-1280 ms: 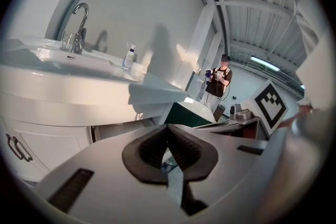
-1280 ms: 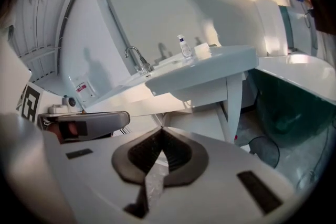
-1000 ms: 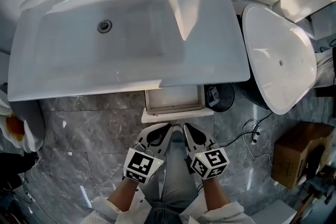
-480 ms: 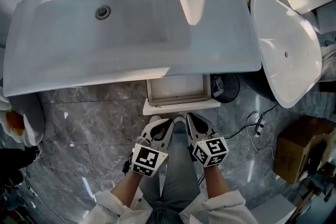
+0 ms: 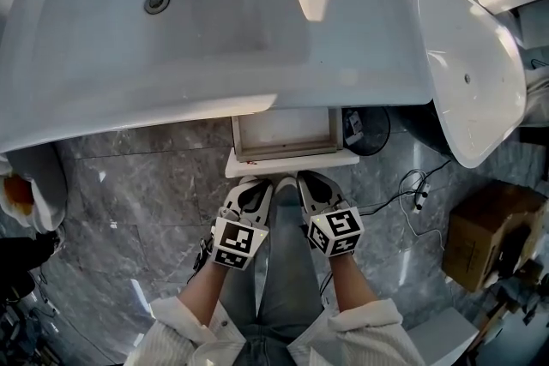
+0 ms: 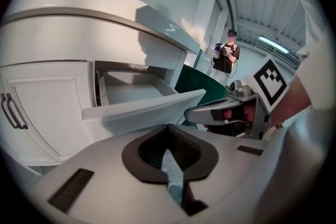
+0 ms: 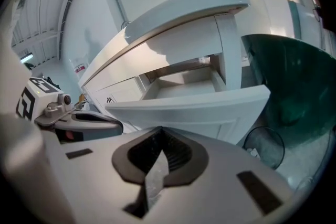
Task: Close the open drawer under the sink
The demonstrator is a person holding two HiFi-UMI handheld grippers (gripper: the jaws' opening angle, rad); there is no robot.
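The white drawer (image 5: 287, 135) stands pulled out under the big white sink (image 5: 197, 21), and I can see its empty inside. Its front panel (image 5: 292, 160) faces me. My left gripper (image 5: 256, 189) and right gripper (image 5: 310, 186) are side by side, both shut and empty, with their tips right at the panel; I cannot tell if they touch it. In the left gripper view the shut left gripper (image 6: 170, 136) sits just below the drawer front (image 6: 142, 110). The right gripper view shows the shut right gripper (image 7: 160, 148) under the drawer front (image 7: 194, 107).
A white oval basin (image 5: 467, 56) stands to the right, with a black wire bin (image 5: 369, 131) between it and the drawer. Cables (image 5: 412, 200) and a cardboard box (image 5: 489, 240) lie on the grey marble floor. A cabinet door (image 6: 42, 107) is left of the drawer. A person (image 6: 227, 56) stands far off.
Both grippers have moved forward together, from a short gap to right at the drawer front. The head view has shifted closer to the sink. The drawer stays open.
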